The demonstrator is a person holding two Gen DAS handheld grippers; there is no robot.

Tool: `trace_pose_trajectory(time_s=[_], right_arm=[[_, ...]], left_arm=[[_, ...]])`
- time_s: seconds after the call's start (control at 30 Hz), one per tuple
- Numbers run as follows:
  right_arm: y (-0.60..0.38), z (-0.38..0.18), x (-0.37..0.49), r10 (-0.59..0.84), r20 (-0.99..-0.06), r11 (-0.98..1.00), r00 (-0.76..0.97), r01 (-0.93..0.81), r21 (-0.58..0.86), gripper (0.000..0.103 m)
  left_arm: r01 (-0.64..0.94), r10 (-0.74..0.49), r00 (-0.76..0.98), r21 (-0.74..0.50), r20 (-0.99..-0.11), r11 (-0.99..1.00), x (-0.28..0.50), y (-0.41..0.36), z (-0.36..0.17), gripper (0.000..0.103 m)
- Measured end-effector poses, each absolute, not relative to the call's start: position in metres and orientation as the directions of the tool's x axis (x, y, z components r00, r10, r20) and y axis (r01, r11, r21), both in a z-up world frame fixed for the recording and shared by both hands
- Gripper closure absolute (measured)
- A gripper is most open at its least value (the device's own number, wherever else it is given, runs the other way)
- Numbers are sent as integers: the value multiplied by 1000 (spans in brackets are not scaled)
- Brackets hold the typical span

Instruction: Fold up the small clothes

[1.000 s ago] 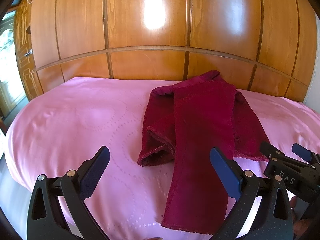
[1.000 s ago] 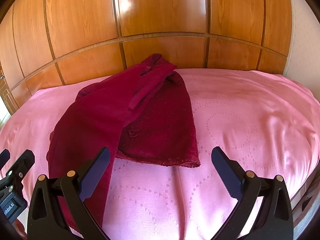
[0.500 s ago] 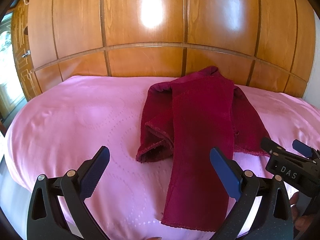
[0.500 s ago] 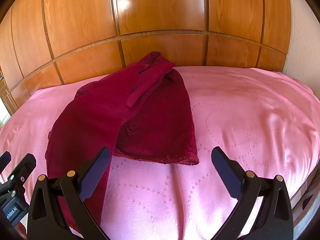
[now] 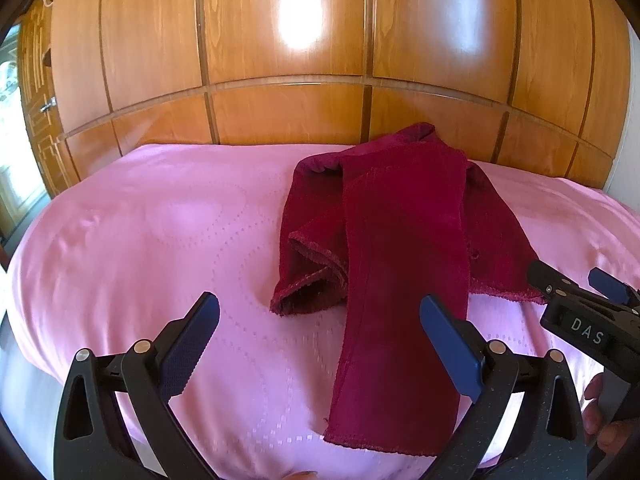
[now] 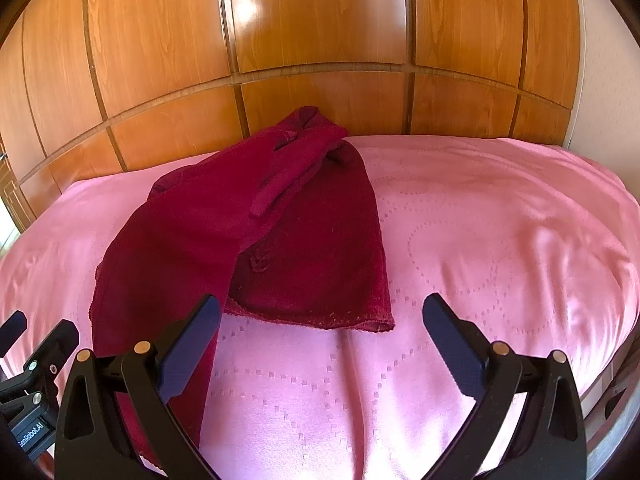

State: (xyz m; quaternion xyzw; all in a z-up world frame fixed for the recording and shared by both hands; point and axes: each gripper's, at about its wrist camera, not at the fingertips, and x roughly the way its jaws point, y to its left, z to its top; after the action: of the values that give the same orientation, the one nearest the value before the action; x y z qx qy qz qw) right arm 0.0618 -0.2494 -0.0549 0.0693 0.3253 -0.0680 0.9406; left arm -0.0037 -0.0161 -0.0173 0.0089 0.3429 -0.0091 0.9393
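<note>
The dark red garment (image 5: 404, 240) lay partly folded on the pink bedspread (image 5: 160, 240), toward twelve o'clock from both tools. The left gripper (image 5: 320, 340) and right gripper (image 6: 320, 340) hovered with jaws spread wide, holding nothing.

bare bedspread (image 5: 152, 240) left; garment (image 5: 404, 240) right

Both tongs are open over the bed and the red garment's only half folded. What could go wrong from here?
1. The long strip of the maroon garment runs toward the bed's near edge; a loose pinch by the left tongs may drag it off.
2. The pink bedspread looks glossy, so the garment may slide rather than crease.
3. The right tongs may also catch the bedspread at the hem.
</note>
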Motion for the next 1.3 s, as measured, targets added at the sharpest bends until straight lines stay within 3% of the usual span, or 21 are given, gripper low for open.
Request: trace_pose_trajectory(time_s=[0.6, 0.7, 0.87, 0.93, 1.1, 1.17, 1.3], right_arm=[[-250, -59, 63, -87, -627, 980, 774, 179, 84, 2], [-254, -61, 65, -86, -635, 978, 768, 187, 94, 2], [-270, -66, 69, -74, -649, 971, 757, 203, 127, 2], [-281, -68, 71, -68, -656, 964, 752, 218, 151, 2], [-295, -72, 78, -14, -664, 953, 747, 211, 217, 3], [-297, -73, 82, 13, -665, 953, 747, 192, 234, 9], [-295, -74, 93, 72, -675, 952, 734, 151, 265, 27]], left_arm=[[106, -100, 725, -33, -681, 994, -2, -11, -28, 3], [166, -163, 680, -66, -715, 984, 3, -14, -37, 8], [252, -281, 559, -162, -780, 954, 15, -17, -62, 33], [274, -315, 519, -194, -794, 942, 19, -20, -70, 36], [328, -376, 459, -240, -805, 914, 25, -33, -86, 56], [343, -389, 452, -246, -802, 906, 25, -36, -88, 92], [414, -571, 405, -414, -714, 811, 25, -26, -58, 93]])
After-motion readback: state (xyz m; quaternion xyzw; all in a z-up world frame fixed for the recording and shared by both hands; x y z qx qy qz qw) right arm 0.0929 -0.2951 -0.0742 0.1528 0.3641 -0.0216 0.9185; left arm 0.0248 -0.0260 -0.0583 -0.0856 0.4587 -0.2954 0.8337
